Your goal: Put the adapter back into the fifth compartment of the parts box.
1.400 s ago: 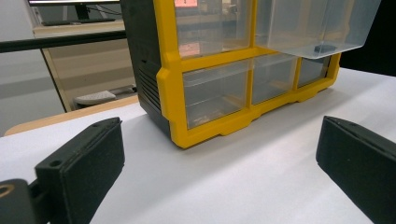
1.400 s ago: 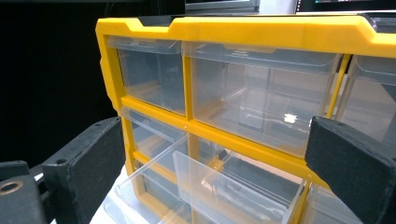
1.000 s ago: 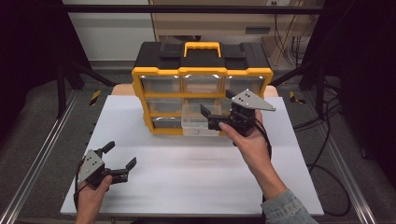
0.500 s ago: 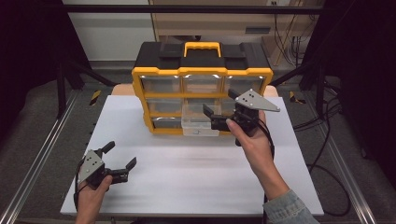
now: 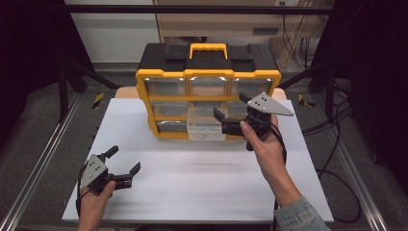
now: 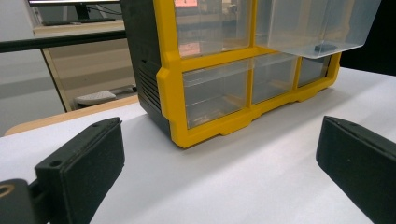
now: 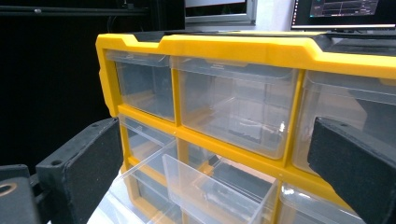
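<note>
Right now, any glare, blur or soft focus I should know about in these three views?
High view: bright glare spots along the top rim of the organizer, dark surroundings. Left gripper view: pink reflection on a top drawer, near gripper pads soft. Right gripper view: clear pulled-out drawer sharp enough, black background at left.

White tabletop (image 5: 192, 192) on a metal-railed frame (image 5: 38, 168), grey floor (image 5: 43, 101), pale wall (image 5: 115, 33), wooden cabinet (image 5: 231, 21) behind.
</note>
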{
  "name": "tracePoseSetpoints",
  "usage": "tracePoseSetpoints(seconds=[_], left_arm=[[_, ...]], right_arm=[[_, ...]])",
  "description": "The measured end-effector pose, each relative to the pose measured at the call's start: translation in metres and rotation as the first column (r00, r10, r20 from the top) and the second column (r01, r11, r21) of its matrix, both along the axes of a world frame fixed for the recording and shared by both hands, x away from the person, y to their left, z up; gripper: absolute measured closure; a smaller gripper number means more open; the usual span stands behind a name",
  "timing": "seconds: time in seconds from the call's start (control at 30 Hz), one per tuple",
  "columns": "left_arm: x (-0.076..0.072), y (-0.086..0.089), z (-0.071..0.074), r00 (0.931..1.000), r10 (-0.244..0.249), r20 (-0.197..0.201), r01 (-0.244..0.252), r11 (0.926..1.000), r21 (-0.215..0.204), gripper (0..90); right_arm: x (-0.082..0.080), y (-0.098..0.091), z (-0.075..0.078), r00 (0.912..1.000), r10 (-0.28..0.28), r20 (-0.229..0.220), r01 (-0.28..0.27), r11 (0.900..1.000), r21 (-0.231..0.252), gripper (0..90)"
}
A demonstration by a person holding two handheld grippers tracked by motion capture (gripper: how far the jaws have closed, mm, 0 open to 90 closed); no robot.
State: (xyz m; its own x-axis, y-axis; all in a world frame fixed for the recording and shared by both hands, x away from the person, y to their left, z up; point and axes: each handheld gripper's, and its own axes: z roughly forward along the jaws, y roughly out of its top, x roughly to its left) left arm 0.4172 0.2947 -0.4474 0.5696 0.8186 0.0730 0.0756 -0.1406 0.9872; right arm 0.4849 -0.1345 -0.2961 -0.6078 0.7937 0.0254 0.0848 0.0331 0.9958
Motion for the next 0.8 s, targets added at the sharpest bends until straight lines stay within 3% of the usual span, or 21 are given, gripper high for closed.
tracePoseSetpoints(seconds=[0.8], left_arm=[[0.0,0.0,0.0,1.0,0.001,-0.001,-0.001,1.0,0.001,1.0]], right_arm=[[-0.004,-0.018,0.001,0.9997,-0.026,0.003,0.026,0.9995,0.017,3.8]])
